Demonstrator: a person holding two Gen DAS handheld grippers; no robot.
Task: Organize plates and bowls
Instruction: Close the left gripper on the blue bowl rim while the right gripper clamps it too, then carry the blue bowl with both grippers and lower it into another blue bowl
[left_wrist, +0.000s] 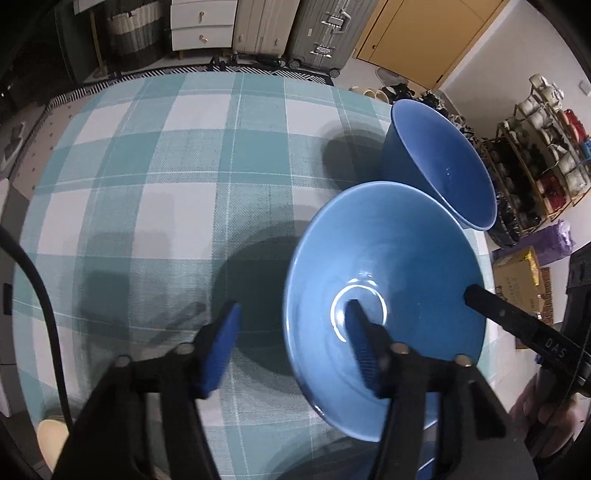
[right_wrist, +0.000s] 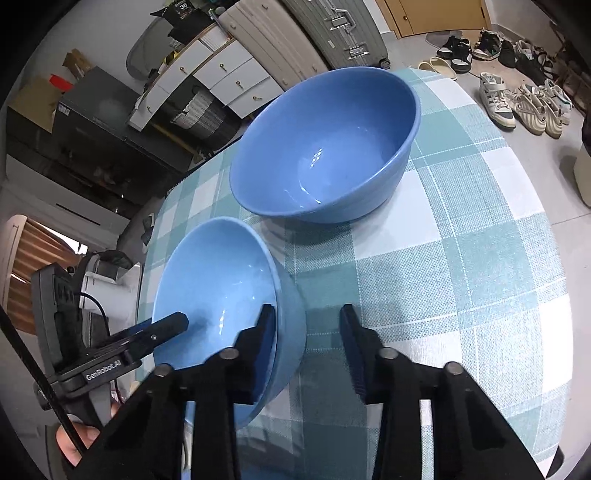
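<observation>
A light-blue bowl (left_wrist: 399, 258) stands near the edge of the round table with the teal checked cloth (left_wrist: 166, 166). My left gripper (left_wrist: 291, 306) straddles its left rim, one pad inside and one outside, with a wide gap and no pad pressing. My right gripper (right_wrist: 306, 314) straddles the opposite rim of the same bowl (right_wrist: 221, 273); its inner pad is close to the wall and its outer pad stands apart from it. A larger, darker blue bowl (right_wrist: 325, 147) sits just behind it and is also seen in the left wrist view (left_wrist: 443, 162).
The cloth (right_wrist: 461, 258) stretches bare to the right of the bowls. Beyond the table stand suitcases (left_wrist: 317, 33), white drawers (left_wrist: 203, 26) and a shoe rack (left_wrist: 535, 155). Shoes (right_wrist: 517, 99) lie on the floor, and a carton (left_wrist: 517, 273) sits by the table edge.
</observation>
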